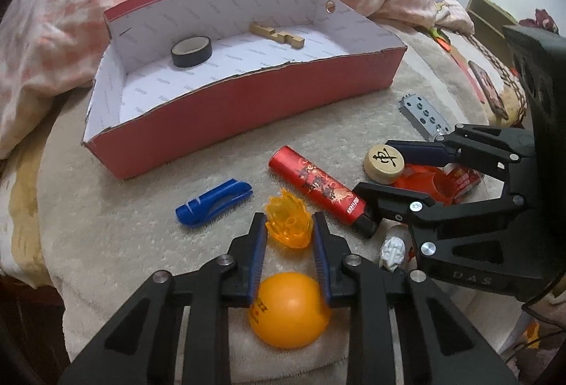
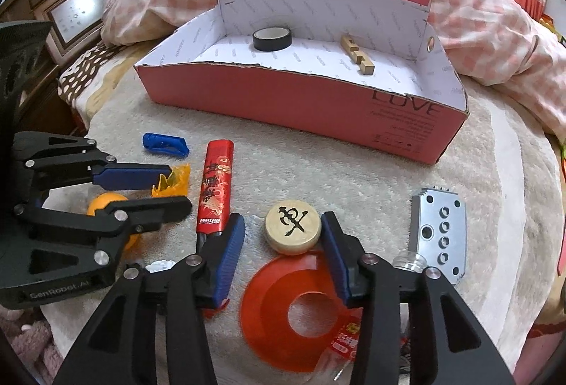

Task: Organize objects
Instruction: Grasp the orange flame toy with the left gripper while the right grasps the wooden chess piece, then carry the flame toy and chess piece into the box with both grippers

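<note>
My left gripper (image 1: 289, 225) pinches the translucent orange flame-shaped plastic piece (image 1: 288, 224) on the cream blanket (image 1: 123, 236); my right gripper (image 2: 283, 233) stands open around the round wooden chess piece (image 2: 293, 229), before the red cardboard box (image 2: 283, 102).

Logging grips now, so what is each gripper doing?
Left gripper: shut on the orange flame piece.
Right gripper: open around the wooden chess piece, not gripping it.

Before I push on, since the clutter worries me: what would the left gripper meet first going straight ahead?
Probably the translucent orange flame-shaped plastic piece, already between the left gripper's blue fingertips. Whether the pads press it is unclear.
</note>
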{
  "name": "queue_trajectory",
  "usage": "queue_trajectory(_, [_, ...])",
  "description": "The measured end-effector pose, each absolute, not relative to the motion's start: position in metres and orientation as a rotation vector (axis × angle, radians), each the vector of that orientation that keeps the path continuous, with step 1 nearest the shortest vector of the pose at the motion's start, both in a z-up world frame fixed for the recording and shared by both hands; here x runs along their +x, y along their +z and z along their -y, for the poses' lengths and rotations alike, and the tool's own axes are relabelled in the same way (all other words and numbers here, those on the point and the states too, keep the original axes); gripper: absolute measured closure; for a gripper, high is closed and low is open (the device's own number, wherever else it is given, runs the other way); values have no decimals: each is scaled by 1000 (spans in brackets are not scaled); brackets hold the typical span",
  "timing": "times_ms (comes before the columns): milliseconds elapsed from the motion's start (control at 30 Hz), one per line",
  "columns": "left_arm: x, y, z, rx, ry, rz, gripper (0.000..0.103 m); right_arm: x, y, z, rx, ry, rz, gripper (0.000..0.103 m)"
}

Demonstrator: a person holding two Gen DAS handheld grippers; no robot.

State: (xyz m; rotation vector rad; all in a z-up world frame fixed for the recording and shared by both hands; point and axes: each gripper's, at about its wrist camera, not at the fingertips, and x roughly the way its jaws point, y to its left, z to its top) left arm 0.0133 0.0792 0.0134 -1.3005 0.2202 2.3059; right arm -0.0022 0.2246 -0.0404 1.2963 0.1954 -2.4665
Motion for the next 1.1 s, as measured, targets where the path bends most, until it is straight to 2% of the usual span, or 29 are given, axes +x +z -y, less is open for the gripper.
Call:
queue_trajectory(233, [17, 20, -68, -1292, 2336, -176, 79, -2, -38, -229, 1290, -2473, -119, 58])
queue_trajectory(267, [17, 21, -67, -1291, 2339, -170, 79, -1, -38, -231, 1287, -2476, -102, 59])
queue_trajectory(333, [18, 23, -65, -1289, 2344, -164, 79, 1, -37, -233, 1281, -2489, -98, 70])
queue_trajectory(1100, [28, 32, -55, -1270, 2398, -135, 79, 25, -16, -238, 1190, -2519, 0, 70])
